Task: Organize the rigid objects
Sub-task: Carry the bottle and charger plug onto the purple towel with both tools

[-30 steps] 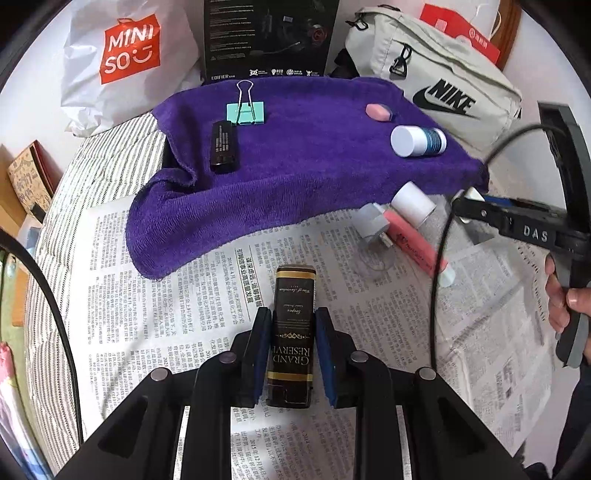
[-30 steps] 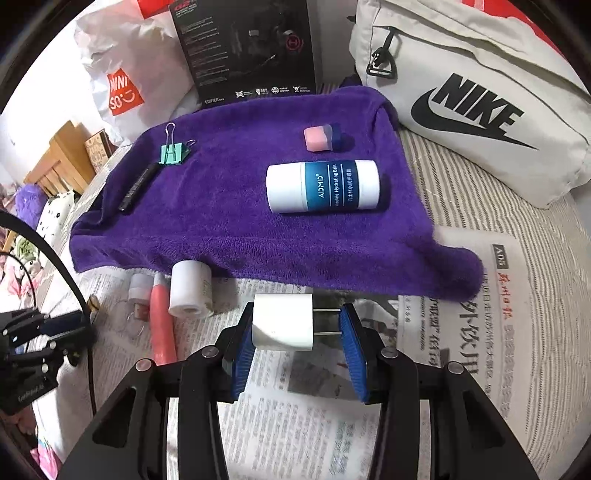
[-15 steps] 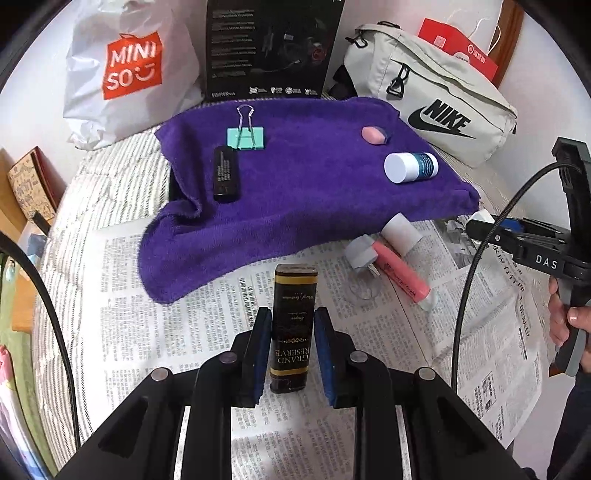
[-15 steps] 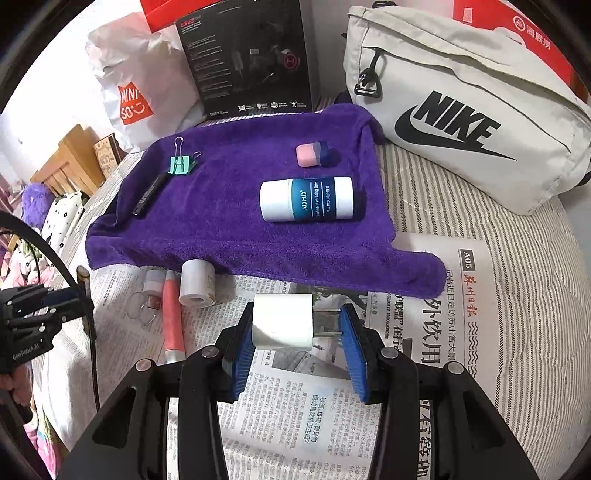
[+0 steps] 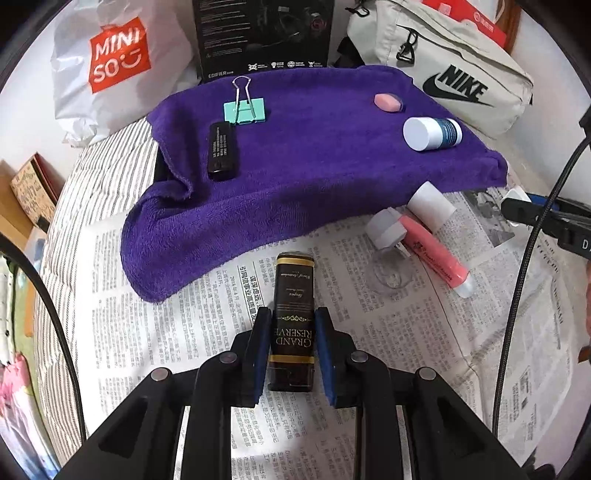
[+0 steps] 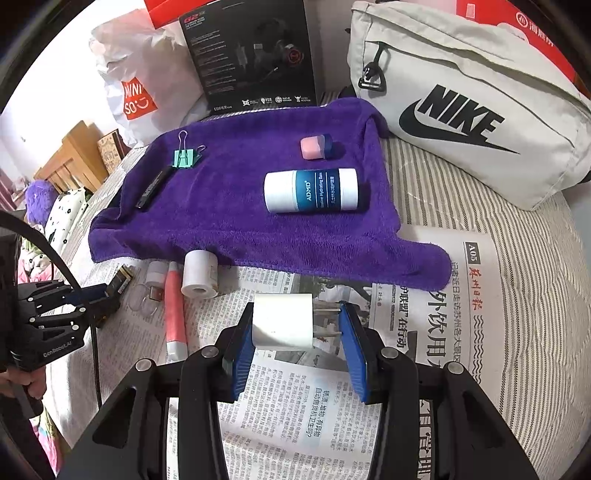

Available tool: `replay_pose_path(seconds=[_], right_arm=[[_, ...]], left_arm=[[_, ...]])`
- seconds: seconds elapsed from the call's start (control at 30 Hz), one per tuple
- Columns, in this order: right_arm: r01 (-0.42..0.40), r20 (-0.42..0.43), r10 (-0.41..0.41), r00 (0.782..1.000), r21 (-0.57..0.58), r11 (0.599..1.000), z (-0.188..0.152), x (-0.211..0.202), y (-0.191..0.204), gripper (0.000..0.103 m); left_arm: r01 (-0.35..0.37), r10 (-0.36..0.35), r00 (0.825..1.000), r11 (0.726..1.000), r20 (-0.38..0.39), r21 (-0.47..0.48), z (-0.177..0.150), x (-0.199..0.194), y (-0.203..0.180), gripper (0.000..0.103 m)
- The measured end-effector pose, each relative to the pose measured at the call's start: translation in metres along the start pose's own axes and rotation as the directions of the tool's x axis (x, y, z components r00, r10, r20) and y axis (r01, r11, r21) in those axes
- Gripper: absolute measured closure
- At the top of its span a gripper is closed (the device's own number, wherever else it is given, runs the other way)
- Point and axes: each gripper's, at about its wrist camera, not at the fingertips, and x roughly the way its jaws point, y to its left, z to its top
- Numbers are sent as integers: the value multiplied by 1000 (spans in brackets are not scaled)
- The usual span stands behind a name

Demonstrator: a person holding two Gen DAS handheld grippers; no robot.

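My left gripper [image 5: 291,339] is shut on a black "Grand Reserve" box [image 5: 293,314], held above the newspaper [image 5: 184,332]. My right gripper [image 6: 295,332] is shut on a white plug adapter [image 6: 282,326], its prongs against the right pad. A purple towel [image 5: 314,166] carries a green binder clip [image 5: 244,110], a black stick [image 5: 221,151], a pink eraser [image 5: 387,101] and a white-and-blue tube [image 5: 430,133]. On the newspaper lie a white roll [image 6: 200,274], a pink tube [image 6: 174,306] and a small white cap piece [image 6: 156,272].
A Miniso bag [image 5: 118,62], a black product box [image 5: 264,35] and a grey Nike bag [image 5: 454,74] stand behind the towel. Striped bedding [image 6: 480,206] lies under everything. Wooden furniture [image 6: 70,158] is off to the left.
Both grippers have lifted and drawn back from the towel with their objects still held. The scene appears farther away in both views.
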Motion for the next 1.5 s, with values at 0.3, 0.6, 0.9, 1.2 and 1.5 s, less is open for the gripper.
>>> replay_pose_path(seconds=[0.3,0.6,0.9,1.2,1.5], right_arm=[[-5,-22,5,1000,12,1000,-7,6,-2,59],[-4,-5,4,1000,3,1000,-1,-2,-2,59],[-20,-10,20,1000,-20,1000,8,-2,3,59],[-21,28,23,999,-58,998,41,-11,6,59],[-25,59,29,998,-69,997,88,-2,3,59]], left_arm=[[12,-12,1000,1000,-7,15,1,-2,-1,80],[63,-63,998,998,27,0,5,-18,0,80],[76,-76,995,997,56,6,21,-31,1,80],[91,-89,990,996,105,-14,50,-44,16,80],[66,-65,991,998,115,-8,86,-39,29,80]])
